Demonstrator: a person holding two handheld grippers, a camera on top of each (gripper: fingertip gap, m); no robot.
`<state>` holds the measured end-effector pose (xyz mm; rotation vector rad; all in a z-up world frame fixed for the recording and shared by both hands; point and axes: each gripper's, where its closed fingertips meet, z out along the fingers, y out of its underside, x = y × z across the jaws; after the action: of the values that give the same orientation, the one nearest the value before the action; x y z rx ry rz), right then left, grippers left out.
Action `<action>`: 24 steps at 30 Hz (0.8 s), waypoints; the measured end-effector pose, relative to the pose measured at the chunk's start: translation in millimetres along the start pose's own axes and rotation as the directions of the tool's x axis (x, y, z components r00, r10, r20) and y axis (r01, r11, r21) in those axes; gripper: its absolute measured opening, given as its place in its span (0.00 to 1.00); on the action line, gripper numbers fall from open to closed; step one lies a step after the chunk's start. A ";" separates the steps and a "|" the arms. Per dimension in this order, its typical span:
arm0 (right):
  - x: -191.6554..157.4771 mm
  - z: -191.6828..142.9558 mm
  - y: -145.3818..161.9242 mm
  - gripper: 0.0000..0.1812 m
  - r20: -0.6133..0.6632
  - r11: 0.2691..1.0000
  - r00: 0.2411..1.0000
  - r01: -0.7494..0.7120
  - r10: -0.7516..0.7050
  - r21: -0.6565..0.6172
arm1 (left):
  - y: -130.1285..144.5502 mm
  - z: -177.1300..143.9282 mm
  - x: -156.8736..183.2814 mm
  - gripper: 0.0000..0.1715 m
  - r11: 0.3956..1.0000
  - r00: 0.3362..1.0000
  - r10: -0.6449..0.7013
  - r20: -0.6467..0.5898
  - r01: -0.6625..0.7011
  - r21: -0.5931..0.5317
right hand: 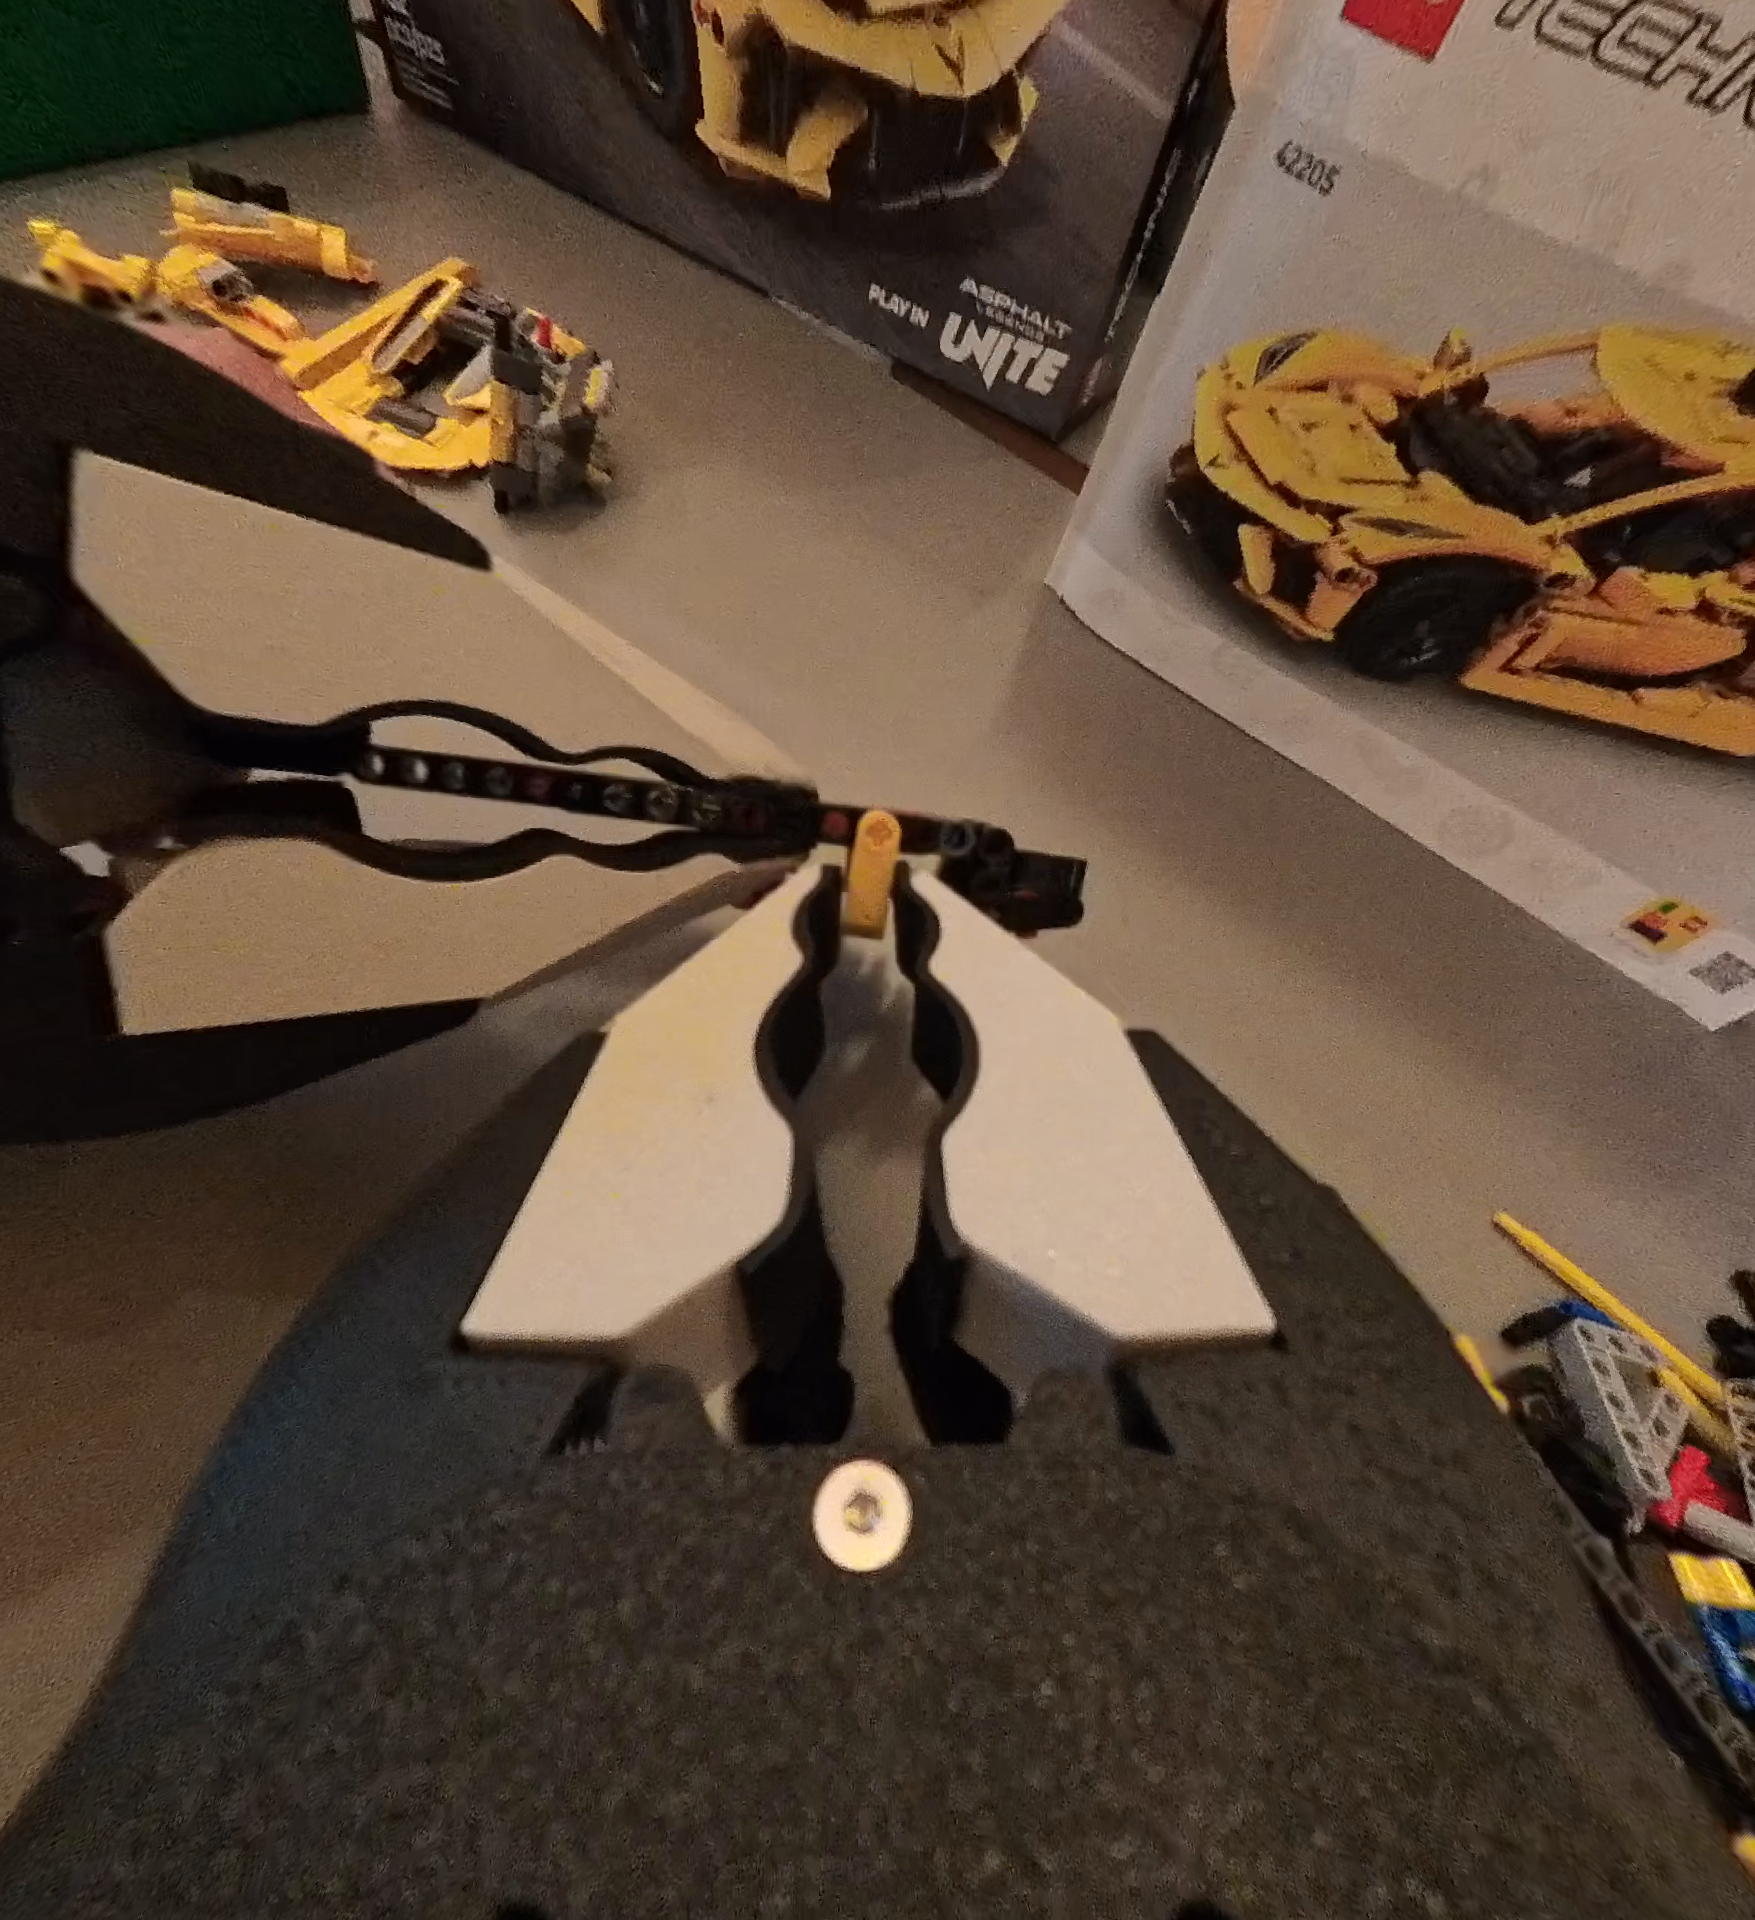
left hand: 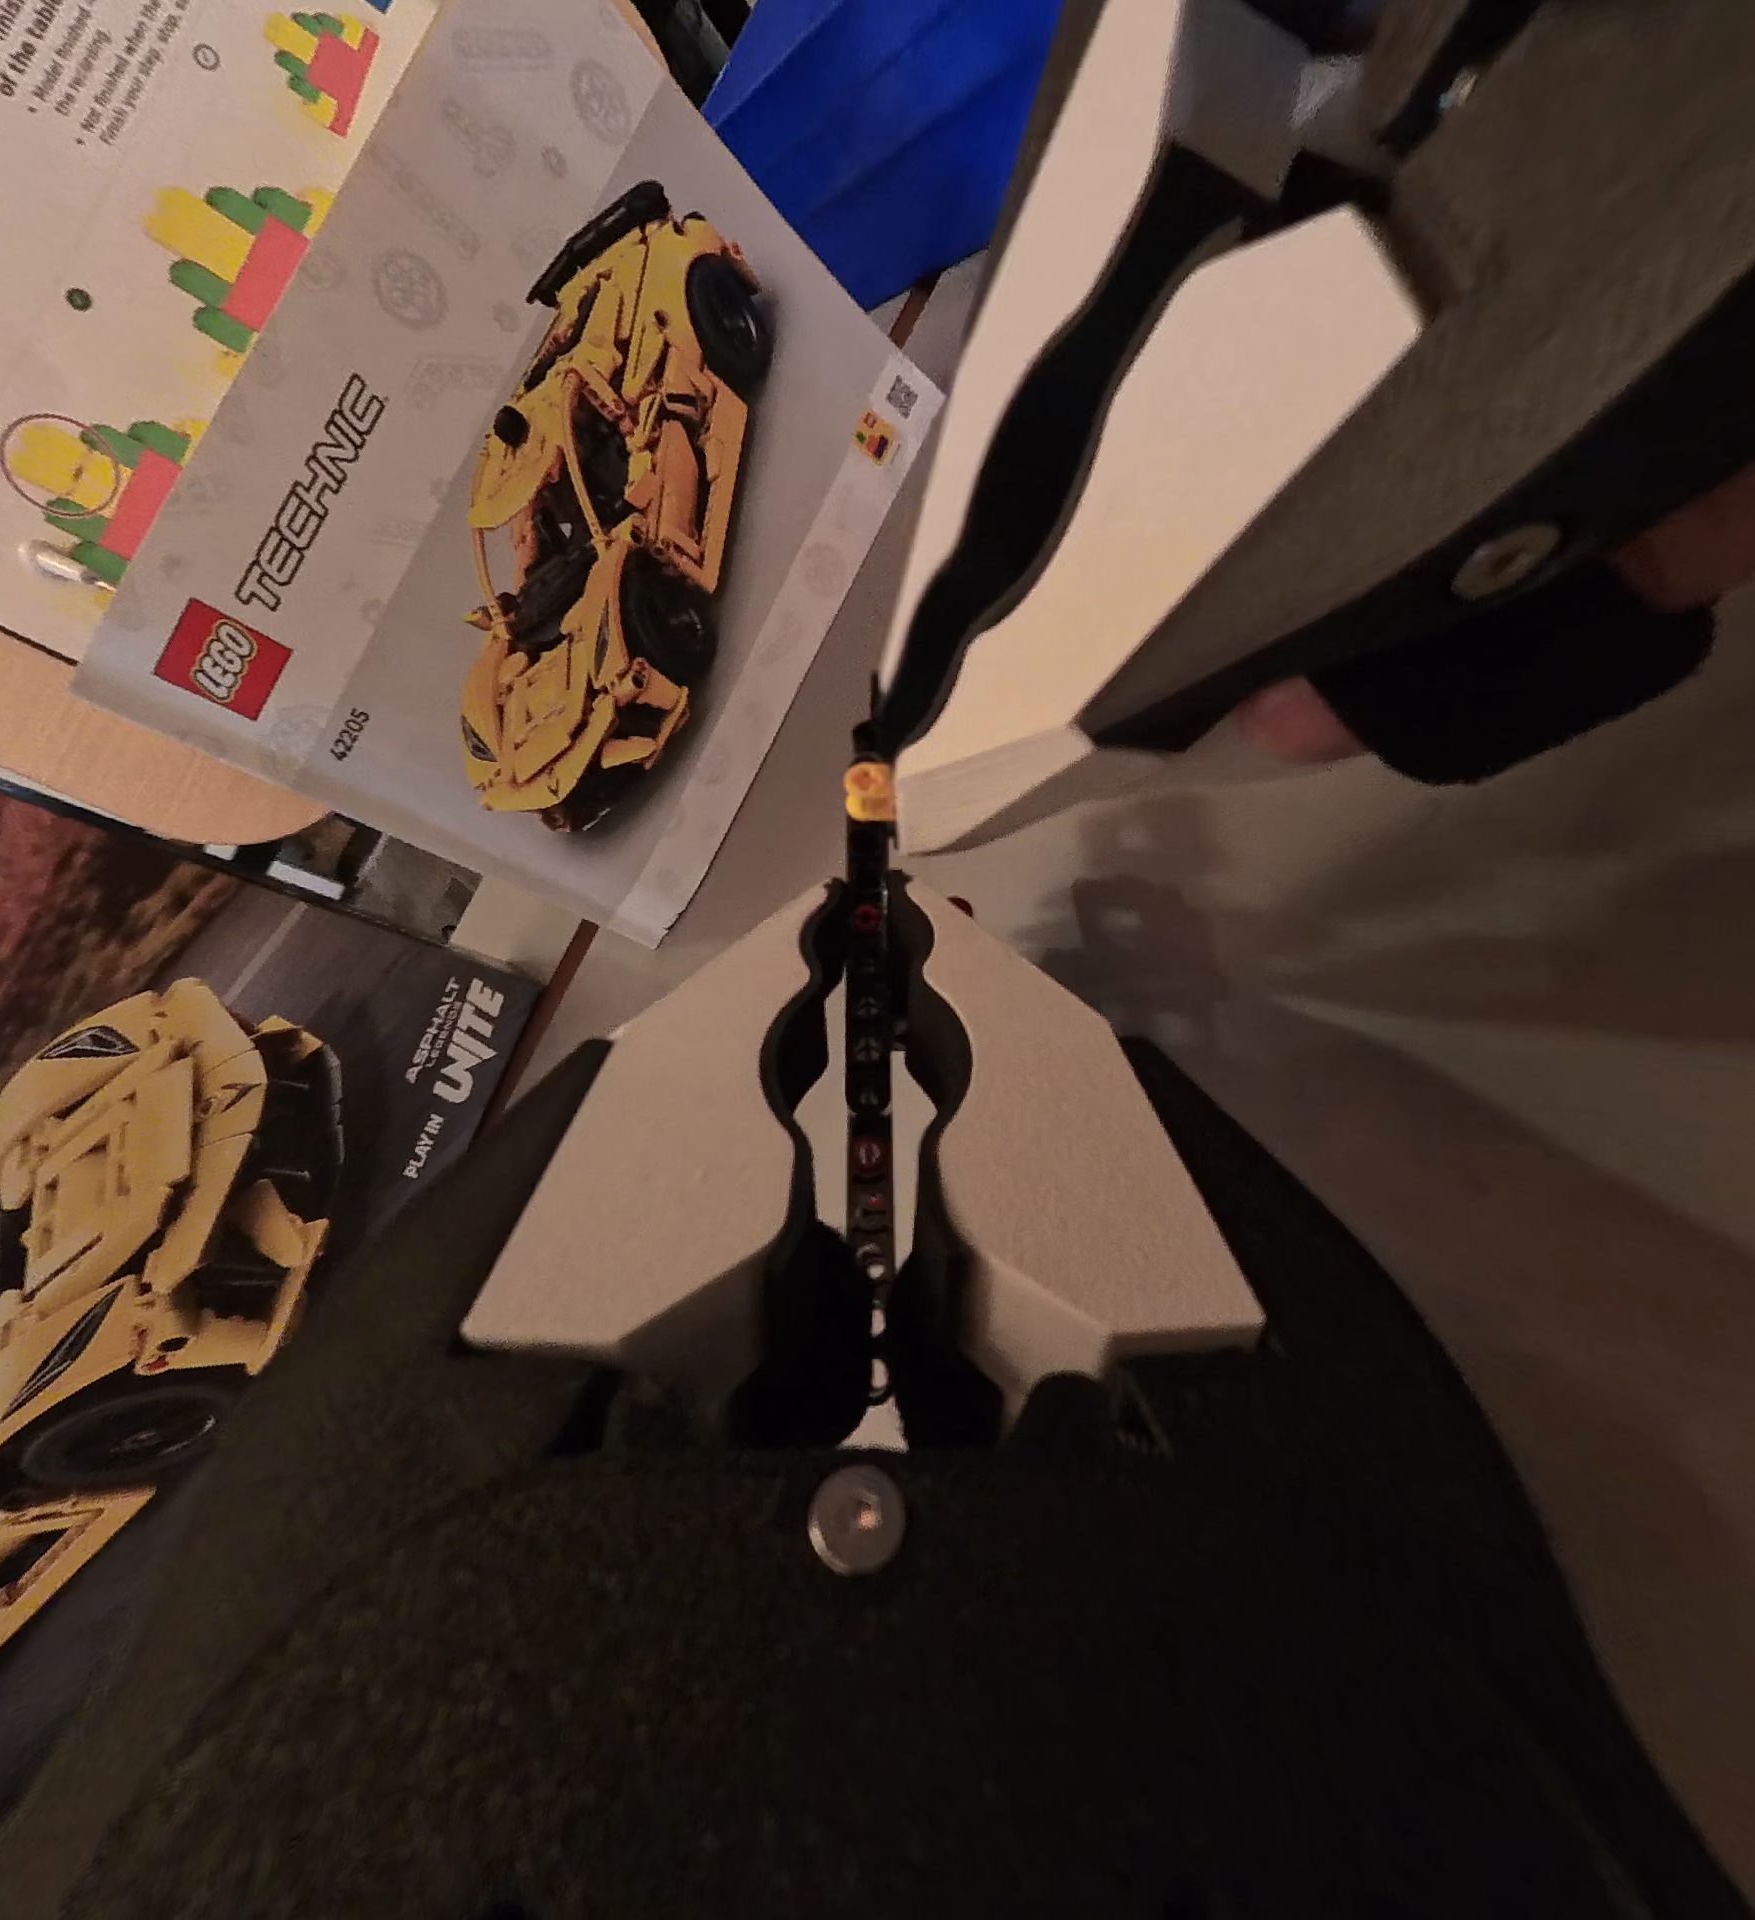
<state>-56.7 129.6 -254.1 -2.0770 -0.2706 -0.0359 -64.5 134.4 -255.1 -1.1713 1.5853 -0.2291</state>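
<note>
Clamped between the left gripper (left hand: 865,914) fingers, a long black holed beam (left hand: 868,1049) reaches out over the grey table (right hand: 852,582) near a booklet (right hand: 1475,312) and box (right hand: 852,156), while the right gripper (right hand: 868,883), level, pinches a yellow connector (right hand: 871,868), seemingly touching the beam.

A grey table (right hand: 852,582) carries all items. An instruction booklet (right hand: 1475,520) with a yellow car on its cover lies at the far right. Beside it, to the left, stands a dark box (right hand: 852,208) printed with the same car. A partly built yellow car section (right hand: 416,384) rests at the far left, well apart from the booklet. A pile of loose parts (right hand: 1704,1475), in grey, red, blue, yellow and black, lies at the near right. A printed sheet (left hand: 73,260) lies partly under the booklet. A blue object (left hand: 873,135) sits behind the booklet.
</note>
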 end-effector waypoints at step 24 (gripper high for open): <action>-6.4 -3.1 -11.3 0.03 -0.018 0.995 0.997 0.075 -0.074 0.060 | -3.2 -3.3 -7.4 0.05 0.998 0.997 0.044 0.056 -0.042 -0.041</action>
<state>-65.0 131.2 -243.8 -2.0048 -0.3350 -0.0882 -66.1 137.2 -246.9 -1.1635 1.5699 -0.1360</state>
